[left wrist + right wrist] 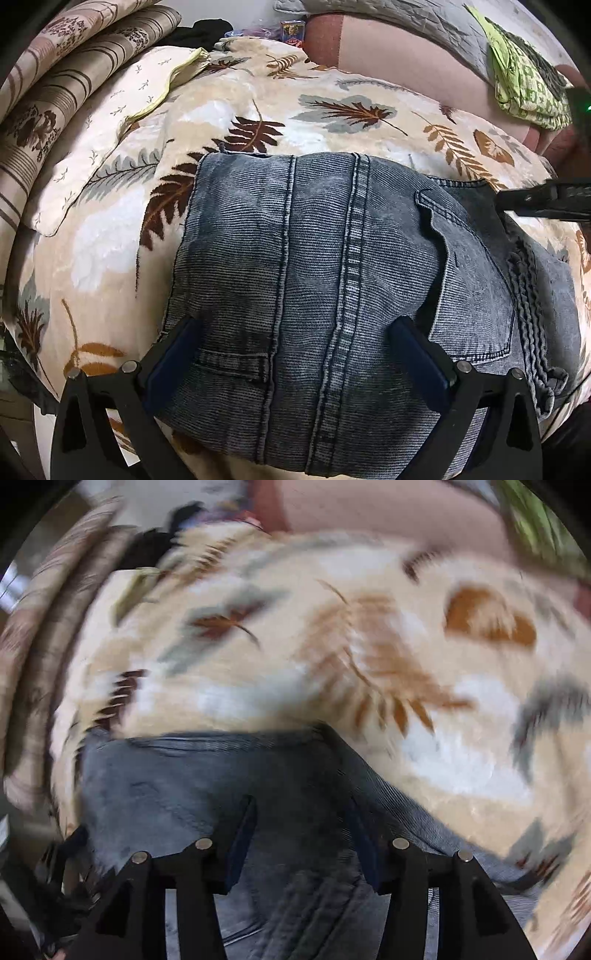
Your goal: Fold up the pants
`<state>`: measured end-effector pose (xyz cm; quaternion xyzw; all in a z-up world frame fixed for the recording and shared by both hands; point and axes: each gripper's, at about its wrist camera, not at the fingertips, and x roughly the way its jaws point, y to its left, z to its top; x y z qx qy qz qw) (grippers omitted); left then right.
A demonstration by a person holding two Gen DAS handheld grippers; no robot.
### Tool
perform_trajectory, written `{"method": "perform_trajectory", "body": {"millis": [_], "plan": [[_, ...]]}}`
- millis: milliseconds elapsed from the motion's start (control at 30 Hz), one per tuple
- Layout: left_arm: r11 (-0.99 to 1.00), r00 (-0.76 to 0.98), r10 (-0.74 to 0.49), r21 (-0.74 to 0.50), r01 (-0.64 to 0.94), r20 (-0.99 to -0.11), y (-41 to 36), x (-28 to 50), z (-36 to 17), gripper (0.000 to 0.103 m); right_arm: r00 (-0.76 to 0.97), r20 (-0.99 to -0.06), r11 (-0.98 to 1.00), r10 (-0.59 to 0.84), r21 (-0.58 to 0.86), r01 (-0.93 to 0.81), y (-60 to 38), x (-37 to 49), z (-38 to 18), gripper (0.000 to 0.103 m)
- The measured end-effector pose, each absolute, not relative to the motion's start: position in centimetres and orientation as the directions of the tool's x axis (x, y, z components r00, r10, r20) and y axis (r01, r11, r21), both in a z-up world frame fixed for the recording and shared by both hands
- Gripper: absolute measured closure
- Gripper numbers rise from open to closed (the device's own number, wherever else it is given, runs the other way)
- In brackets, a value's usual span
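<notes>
The pants are grey-blue washed jeans (332,280), folded into a compact block on a leaf-patterned blanket (240,103), with a back pocket (469,288) on the right. My left gripper (295,332) hovers open just above the near part of the jeans, one finger on each side of the central seam. My right gripper (301,812) is open over the right edge of the jeans (177,786); that view is motion-blurred. The right gripper's black tip (535,201) also shows at the right edge of the left wrist view, at the jeans' far right corner.
Striped and floral pillows (62,99) are stacked at the left. A cream pillow (110,129) lies beside them. A pink sofa back (406,48) with a green patterned cloth (524,81) runs behind. A small box (293,31) stands at the far back.
</notes>
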<state>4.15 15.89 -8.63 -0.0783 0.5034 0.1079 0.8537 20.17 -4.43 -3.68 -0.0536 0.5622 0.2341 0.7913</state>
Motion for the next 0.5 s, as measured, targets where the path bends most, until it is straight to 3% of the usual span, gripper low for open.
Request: {"method": "perform_trajectory", "body": {"millis": [100,167,200,333,500], "plan": [[0.965,0.472,0.106,-0.025,-0.262,-0.875,15.9,4.1,-8.7,0.000,0.249,-0.920,0.886,0.302,0.175,-0.429,-4.3,20.2,-4.2,0.048],[0.966,0.469,0.102,-0.026,-0.259,-0.877,15.8,4.1,-8.6,0.000,0.175,-0.961,0.914,0.214,0.135,-0.382,-5.2,21.7,-8.4,0.048],[0.966,0.470,0.098,-0.030,-0.258,-0.877,15.9,4.0,-8.6,0.000,0.195,-0.944,0.918,0.267,0.188,-0.350,-6.0,22.2,-8.4,0.048],[0.965,0.469,0.103,-0.027,-0.262,-0.877,15.9,4.0,-8.5,0.000,0.286,-0.926,0.932,0.248,0.147,-0.331,-6.3,21.0,-5.0,0.046],[0.964,0.468,0.107,-0.024,-0.265,-0.877,15.9,4.1,-8.5,0.000,0.278,-0.896,0.901,0.345,0.235,-0.364,-7.5,17.4,-3.2,0.045]]}}
